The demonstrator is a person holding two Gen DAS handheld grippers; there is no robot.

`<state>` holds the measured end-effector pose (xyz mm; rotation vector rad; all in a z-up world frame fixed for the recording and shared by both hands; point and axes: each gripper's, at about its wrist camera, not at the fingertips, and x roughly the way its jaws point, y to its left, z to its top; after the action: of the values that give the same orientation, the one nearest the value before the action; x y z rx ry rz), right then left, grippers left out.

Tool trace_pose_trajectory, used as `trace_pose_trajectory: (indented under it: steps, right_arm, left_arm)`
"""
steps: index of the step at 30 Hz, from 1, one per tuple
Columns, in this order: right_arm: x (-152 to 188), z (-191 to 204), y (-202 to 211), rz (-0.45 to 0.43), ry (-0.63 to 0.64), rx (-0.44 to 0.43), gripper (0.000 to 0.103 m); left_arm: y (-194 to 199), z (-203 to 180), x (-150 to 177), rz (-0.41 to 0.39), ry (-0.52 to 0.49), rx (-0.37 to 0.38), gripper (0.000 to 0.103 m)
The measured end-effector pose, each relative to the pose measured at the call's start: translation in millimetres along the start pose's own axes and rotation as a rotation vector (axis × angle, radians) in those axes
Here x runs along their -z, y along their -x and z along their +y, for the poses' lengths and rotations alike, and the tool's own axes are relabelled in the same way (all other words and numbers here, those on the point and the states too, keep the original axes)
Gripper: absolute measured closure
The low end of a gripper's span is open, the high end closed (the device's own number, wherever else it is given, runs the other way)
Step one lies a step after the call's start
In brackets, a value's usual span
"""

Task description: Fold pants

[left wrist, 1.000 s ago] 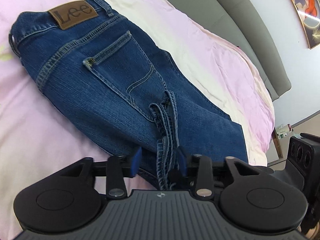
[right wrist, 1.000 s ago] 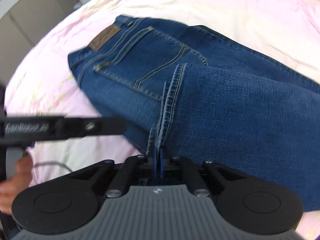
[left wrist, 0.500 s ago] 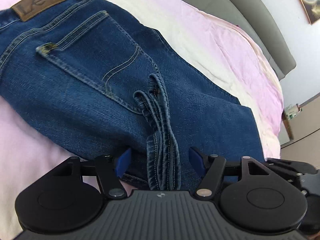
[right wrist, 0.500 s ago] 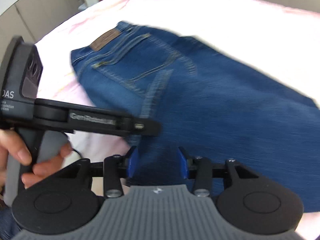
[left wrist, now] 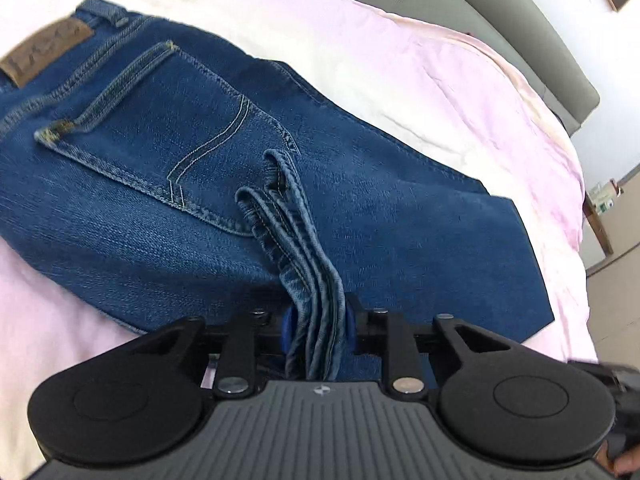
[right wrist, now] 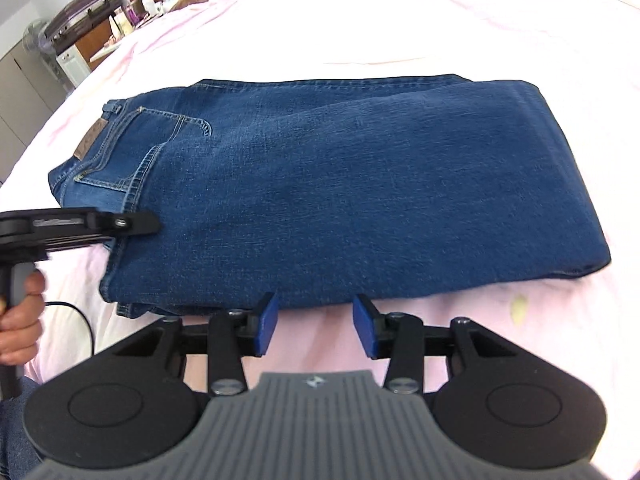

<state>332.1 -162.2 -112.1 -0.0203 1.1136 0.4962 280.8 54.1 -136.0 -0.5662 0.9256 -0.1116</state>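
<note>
Currently the left gripper (left wrist: pixel 318 330) is closing its fingers on the stacked hems (left wrist: pixel 294 248) while the right gripper (right wrist: pixel 316 328), fingers released and empty, is hanging just beside the near long edge of the jeans (right wrist: pixel 360 188), lying folded crosswise on the bed (right wrist: pixel 440 20).

Both looking steeply down from close above the bed (right wrist: pixel 400 20); left view nearer, sharing the folded jeans (left wrist: pixel 140 168) (right wrist: pixel 360 184).

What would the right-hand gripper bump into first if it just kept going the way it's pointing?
Probably the near edge of the folded jeans. The right gripper, open and empty, hangs over the pink bedsheet just short of them, though depth is hard to judge.
</note>
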Motion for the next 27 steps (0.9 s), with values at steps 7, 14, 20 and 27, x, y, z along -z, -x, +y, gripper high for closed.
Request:
trace_pose_trajectory:
  steps: [7, 14, 20, 27]
  right_arm:
    - [10.7, -7.9, 23.3, -0.046, 0.057, 0.019, 0.064]
    - [7.5, -39.6, 44.1, -0.081, -0.026, 0.084, 0.064]
    - [-9.4, -47.7, 52.1, -0.100, -0.037, 0.084, 0.063]
    - [-35.8, -35.5, 36.7, -0.117, -0.021, 0.028, 0.063]
  left_arm:
    - [37.7, -40.8, 1.8, -0.101, -0.128, -0.050, 0.094]
    - [92.8, -97.4, -43.5, -0.200, -0.378, -0.052, 0.094]
    - [122.5, -95.9, -97.9, -0.208, -0.542, -0.131, 0.094]
    - [137.5, -41.7, -144.8, -0.146, -0.552, -0.243, 0.094]
